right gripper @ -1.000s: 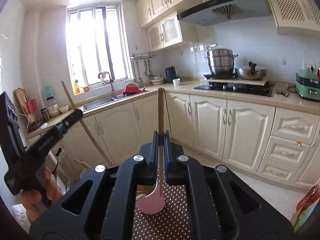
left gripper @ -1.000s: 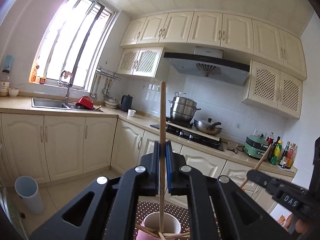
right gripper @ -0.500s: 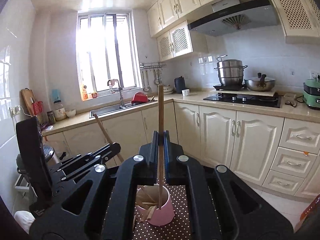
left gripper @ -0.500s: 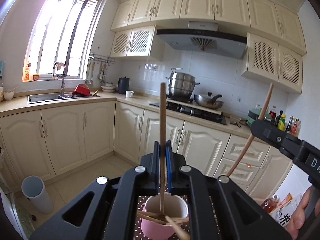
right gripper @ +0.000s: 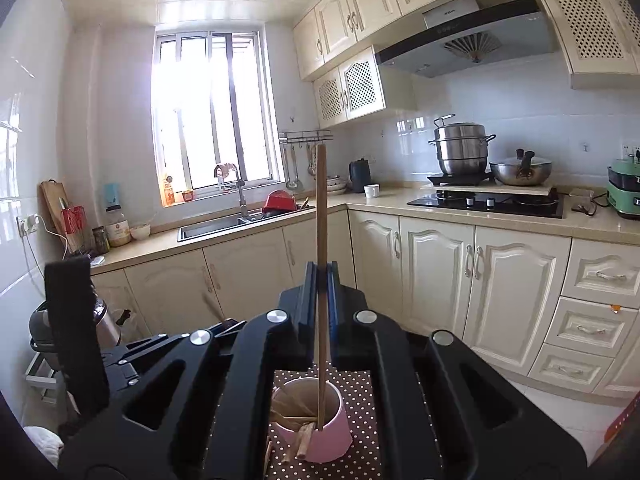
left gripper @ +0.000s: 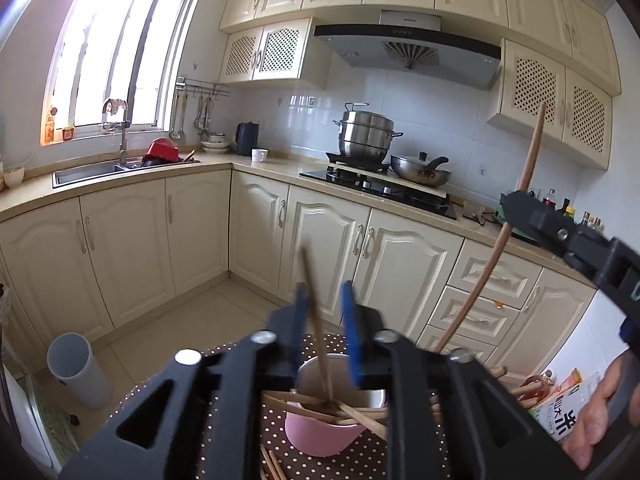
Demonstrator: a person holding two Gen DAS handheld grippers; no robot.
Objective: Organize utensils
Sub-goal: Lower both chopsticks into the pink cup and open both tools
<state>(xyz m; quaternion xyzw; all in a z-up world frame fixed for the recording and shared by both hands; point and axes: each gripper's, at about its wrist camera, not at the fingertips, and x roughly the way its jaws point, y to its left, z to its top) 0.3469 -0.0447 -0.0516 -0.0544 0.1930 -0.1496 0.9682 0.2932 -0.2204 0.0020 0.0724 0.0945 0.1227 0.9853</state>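
Left tool [left gripper: 323, 320]: released; its blue pads [left gripper: 351, 332] stand apart, directly above the cup. It also shows at the left edge of the right wrist view [right gripper: 120, 344].
Stick [left gripper: 316, 320]: a wooden stick stands tilted between the parted pads, blurred, lower end inside the cup. Whether it touches the left pad cannot be told.
Right tool [right gripper: 321, 280]: clenched on a wooden handle [right gripper: 321, 240], which stands upright and runs down between the pads into the cup. In the left wrist view this tool [left gripper: 516, 204] comes in from the right, with the handle [left gripper: 500, 240] slanting down toward the cup.
Right hand [left gripper: 600, 412]: fingers seen at the lower right edge, wrapped on the tool's grip.
Cup [right gripper: 316, 424]: pink outside, pale inside, upright on the dotted cloth, near and centred below both tools. Seen from the left wrist [left gripper: 332, 420] too.
Cup contents: several wooden utensils [left gripper: 320, 408] lie crossed inside and over the rim; some ends stick out at the near side.
Loose sticks [left gripper: 272, 464]: lying on the cloth just beside the cup, near side.
Cloth [right gripper: 360, 392]: brown with white dots, covering the bench under the cup.
Far scene: cream cabinets [right gripper: 436, 268], sink [right gripper: 212, 226] under the window, steel pots [right gripper: 462, 152] on the hob.
Floor: grey bin [left gripper: 78, 364] at the left, well apart from the cup.
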